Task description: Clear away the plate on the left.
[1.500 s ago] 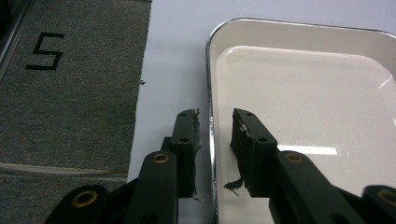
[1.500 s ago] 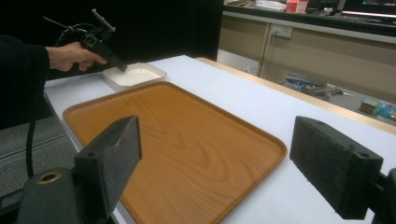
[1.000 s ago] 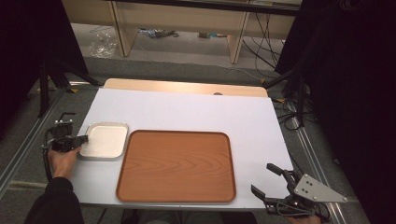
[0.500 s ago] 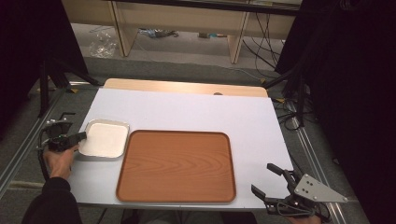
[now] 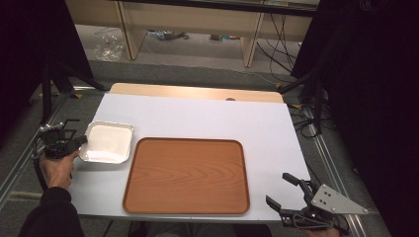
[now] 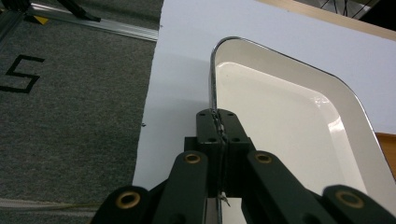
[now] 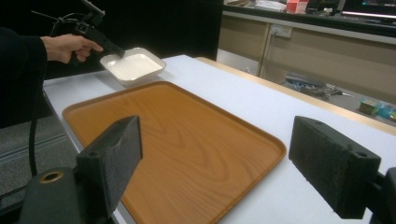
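Where the left forearm in its dark sleeve comes in at the bottom left corner of the high view, held with the hand at the table's left edge and the left gripper pointing right across the white table top. Clamped tight on the near left rim of the white dish, jaws pressed together with the thin metal-edged rim running straight up between them in the left gripper view. Seen from the right gripper view, gripped from the dish's far side, with the dish apparently tipped or lifted slightly at that end; hard to tell for certain.

At the bottom right corner of the high view, right gripper held low just off the table's near edge, grey three-cornered plate on top, jaws spread wide and holding nothing. Black foam pads well apart in its own view, aimed across the table toward the dish.

Dish lying at the table's left side, shallow, rectangular with rounded corners, nothing inside, just beside the upper left corner of the wooden tray. Whether touching it, cannot tell. Tray flat in the middle of the table toward the near edge, bare, between the two grippers. Beyond the table, grey carpet, pale wooden shelving, loose cables on the floor and black stands at both sides.
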Motion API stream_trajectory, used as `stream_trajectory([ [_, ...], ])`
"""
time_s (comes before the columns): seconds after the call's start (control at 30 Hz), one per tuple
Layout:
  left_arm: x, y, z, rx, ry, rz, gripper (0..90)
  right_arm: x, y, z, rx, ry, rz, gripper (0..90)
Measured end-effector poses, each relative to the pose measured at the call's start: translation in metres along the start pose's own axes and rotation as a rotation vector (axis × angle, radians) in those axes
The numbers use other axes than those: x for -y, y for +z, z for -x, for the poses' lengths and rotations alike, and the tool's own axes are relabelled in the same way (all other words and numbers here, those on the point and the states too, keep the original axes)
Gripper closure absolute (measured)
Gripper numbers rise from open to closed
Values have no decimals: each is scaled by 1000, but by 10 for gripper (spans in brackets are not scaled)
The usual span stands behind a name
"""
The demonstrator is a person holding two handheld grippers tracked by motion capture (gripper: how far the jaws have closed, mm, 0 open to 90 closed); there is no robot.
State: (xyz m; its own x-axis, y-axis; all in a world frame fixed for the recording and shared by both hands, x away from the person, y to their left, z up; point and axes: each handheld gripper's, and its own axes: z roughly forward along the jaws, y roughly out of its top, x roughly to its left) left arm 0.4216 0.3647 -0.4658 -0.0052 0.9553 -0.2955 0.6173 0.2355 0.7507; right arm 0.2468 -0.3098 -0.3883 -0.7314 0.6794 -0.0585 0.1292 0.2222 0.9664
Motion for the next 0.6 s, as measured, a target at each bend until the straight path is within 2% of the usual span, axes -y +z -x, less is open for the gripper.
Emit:
stream_trajectory([
  [0.07,-1,-1,3,5,15,-3,886,0,0,1,6,-9,12,183],
  [0.1,-2,-1,5,8,17,-3,886,0,0,0,-11,15,0,182],
  [0.17,-3,0,11,27,32,8,886,0,0,0,3,-8,5,183],
  [0.23,-6,-1,15,40,50,13,886,0,0,1,6,-10,12,183],
  [0.27,-6,-1,17,44,40,14,886,0,0,0,-1,9,-4,182],
  [0.33,-8,-2,21,59,56,20,886,0,0,-1,-9,14,-2,182],
  [0.37,-9,-2,22,65,62,21,886,0,0,1,3,-11,12,183],
  [0.53,-10,-2,34,118,57,17,886,0,0,1,4,-11,12,183],
  [0.57,-10,-1,37,128,59,15,886,0,0,1,2,-4,6,182],
  [0.6,-11,-1,42,134,63,6,886,0,1,0,-18,19,0,182],
])
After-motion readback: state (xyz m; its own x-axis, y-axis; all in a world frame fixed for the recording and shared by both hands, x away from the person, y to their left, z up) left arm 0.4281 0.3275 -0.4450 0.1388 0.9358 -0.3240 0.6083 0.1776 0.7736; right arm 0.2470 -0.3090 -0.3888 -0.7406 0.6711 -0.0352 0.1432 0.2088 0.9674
